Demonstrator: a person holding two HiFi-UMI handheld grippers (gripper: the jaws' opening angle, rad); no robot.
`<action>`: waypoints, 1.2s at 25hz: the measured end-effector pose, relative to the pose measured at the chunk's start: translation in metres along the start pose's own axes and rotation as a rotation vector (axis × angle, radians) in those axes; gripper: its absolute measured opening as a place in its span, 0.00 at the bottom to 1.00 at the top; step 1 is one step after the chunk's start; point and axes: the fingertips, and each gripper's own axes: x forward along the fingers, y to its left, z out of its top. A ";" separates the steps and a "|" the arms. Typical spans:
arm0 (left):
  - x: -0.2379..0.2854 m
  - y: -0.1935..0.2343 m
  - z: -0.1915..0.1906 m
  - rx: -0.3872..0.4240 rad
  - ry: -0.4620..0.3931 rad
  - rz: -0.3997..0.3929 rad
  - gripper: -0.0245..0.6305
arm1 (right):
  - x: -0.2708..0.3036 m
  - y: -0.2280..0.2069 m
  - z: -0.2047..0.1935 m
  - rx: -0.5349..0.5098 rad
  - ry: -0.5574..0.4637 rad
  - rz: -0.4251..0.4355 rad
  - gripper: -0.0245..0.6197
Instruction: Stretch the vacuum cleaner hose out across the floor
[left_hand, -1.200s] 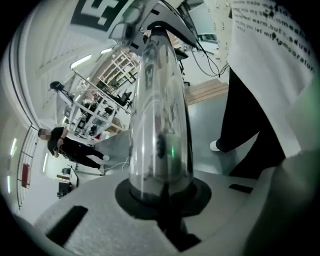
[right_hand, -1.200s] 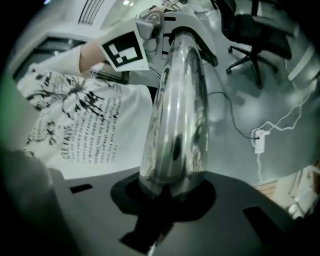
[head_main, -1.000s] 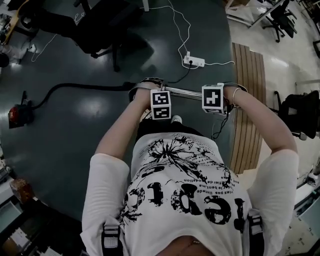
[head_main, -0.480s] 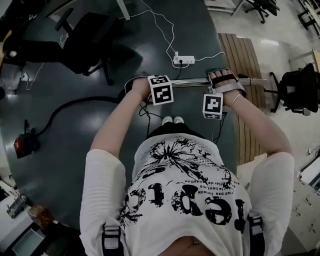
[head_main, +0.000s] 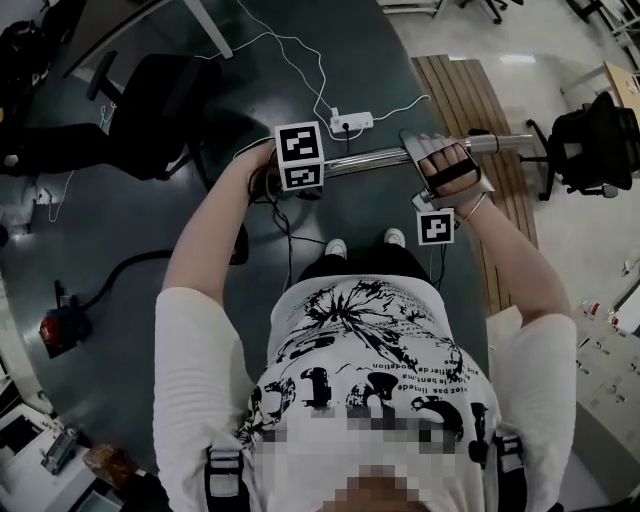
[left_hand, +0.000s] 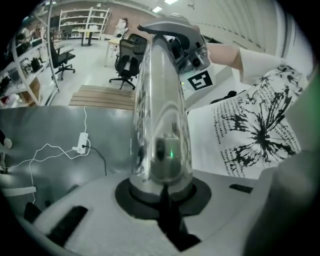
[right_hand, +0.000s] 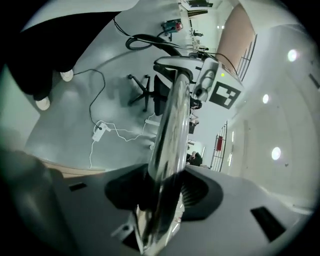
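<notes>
A chrome vacuum tube (head_main: 375, 157) spans between my two grippers above the dark floor. My left gripper (head_main: 268, 168) is shut on its left end; in the left gripper view the tube (left_hand: 160, 110) sits tight in the jaws' round notch (left_hand: 162, 192). My right gripper (head_main: 432, 152) has just been opening its jaws; the tube (right_hand: 172, 120) still runs between them with gaps at both sides (right_hand: 160, 200). The black hose (head_main: 125, 272) curves across the floor to the red vacuum cleaner (head_main: 62, 328); its near part is hidden behind the left arm.
A white power strip (head_main: 352, 123) with white cables lies on the floor beyond the tube. A black office chair (head_main: 150, 100) stands at the upper left, another (head_main: 590, 135) at the right. A strip of wooden boards (head_main: 470, 100) borders the dark floor.
Both hands have raised the tube and carried it further from the body. The right hand has turned, so its marker cube now faces the person. The right jaws have spread.
</notes>
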 end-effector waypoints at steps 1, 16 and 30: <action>0.002 -0.001 0.006 -0.005 -0.008 -0.027 0.10 | 0.001 0.003 -0.007 0.013 0.006 0.021 0.30; 0.076 0.077 0.184 0.016 -0.077 0.055 0.10 | 0.006 0.129 -0.163 0.260 -0.082 0.475 0.21; 0.128 0.215 0.244 -0.074 -0.173 1.032 0.31 | 0.029 0.279 -0.174 0.335 -0.139 0.861 0.21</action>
